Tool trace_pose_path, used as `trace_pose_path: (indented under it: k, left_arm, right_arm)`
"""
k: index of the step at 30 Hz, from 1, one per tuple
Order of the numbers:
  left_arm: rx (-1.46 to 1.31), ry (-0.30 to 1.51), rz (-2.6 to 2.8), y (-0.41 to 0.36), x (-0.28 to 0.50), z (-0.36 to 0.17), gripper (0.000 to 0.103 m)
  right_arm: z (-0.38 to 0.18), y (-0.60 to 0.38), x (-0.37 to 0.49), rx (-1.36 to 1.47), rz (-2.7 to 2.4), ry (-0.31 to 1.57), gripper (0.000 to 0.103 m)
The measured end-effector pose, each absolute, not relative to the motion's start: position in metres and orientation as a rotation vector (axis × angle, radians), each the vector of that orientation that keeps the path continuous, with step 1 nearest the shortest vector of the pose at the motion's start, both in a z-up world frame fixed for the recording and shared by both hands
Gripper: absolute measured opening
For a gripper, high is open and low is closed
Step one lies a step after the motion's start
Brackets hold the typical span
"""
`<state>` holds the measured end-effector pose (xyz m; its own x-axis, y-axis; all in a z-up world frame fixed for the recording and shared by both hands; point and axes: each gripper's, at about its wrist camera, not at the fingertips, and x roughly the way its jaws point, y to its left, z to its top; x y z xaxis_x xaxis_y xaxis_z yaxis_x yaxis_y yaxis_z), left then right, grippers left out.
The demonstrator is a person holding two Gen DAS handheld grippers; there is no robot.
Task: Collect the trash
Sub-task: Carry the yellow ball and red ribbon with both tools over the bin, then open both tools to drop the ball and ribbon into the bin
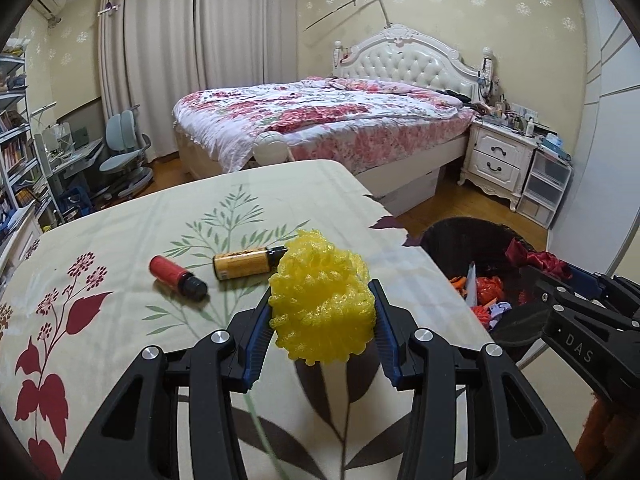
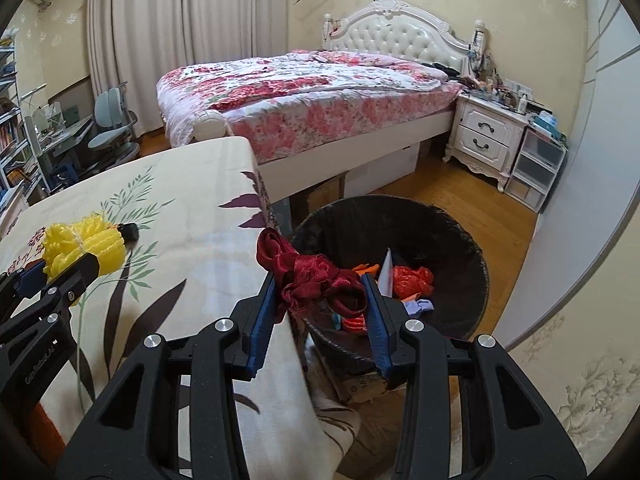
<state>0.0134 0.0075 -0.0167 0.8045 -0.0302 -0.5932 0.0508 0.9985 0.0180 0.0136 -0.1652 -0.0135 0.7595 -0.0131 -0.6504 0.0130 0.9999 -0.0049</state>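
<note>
So the right gripper (image 2: pixel 322 292) has its blue pads clamped on a crumpled dark red satin ribbon (image 2: pixel 316 276), and in the right wrist view it's sitting right at the table edge, with the round black woven trash basket (image 2: pixel 460 236) just past it toward 2 o'clock. Basket's got orange and red scraps in it already. I'd say the move here is to carry the ribbon fully over the rim before letting go, since loose loops stick up at 10 o'clock from the pads and could snag the rim or flop onto the floor.

The left gripper (image 1: pixel 322 312) is squeezing a fluffy yellow mesh foam ball (image 1: pixel 320 296) between its pads, over the cream leaf-print tablecloth (image 1: pixel 120 220). From there the basket is off at 3 o'clock, so it has further to travel. That foam is springy, so I'd keep the squeeze steady and drop it second so the two grippers don't bump over the basket.

Not yet picked up, at 10 o'clock from the yellow ball: a small red bottle with a black cap (image 1: pixel 176 276) and an orange-labelled bottle with a black cap (image 1: pixel 246 262), both lying on their sides.
</note>
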Motion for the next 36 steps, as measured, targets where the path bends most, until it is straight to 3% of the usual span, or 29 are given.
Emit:
trace_pose_path:
  k: [31,34,36]
  left_arm:
    - [0.125,0.670,-0.165,-0.123,0.127,-0.039,0.046]
    - [0.135,0.680,-0.172,-0.128,0.132,-0.041,0.048]
    - [0.141,0.686,-0.168,-0.130,0.135,-0.043,0.053]
  right_arm:
    - [-0.042,-0.269,0.088,0.131,-0.203,0.728,0.041]
    - [-0.045,-0.274,0.092,0.137,-0.215,0.734,0.042]
    - [-0.047,-0.276,0.094,0.140,-0.224,0.734,0.050]
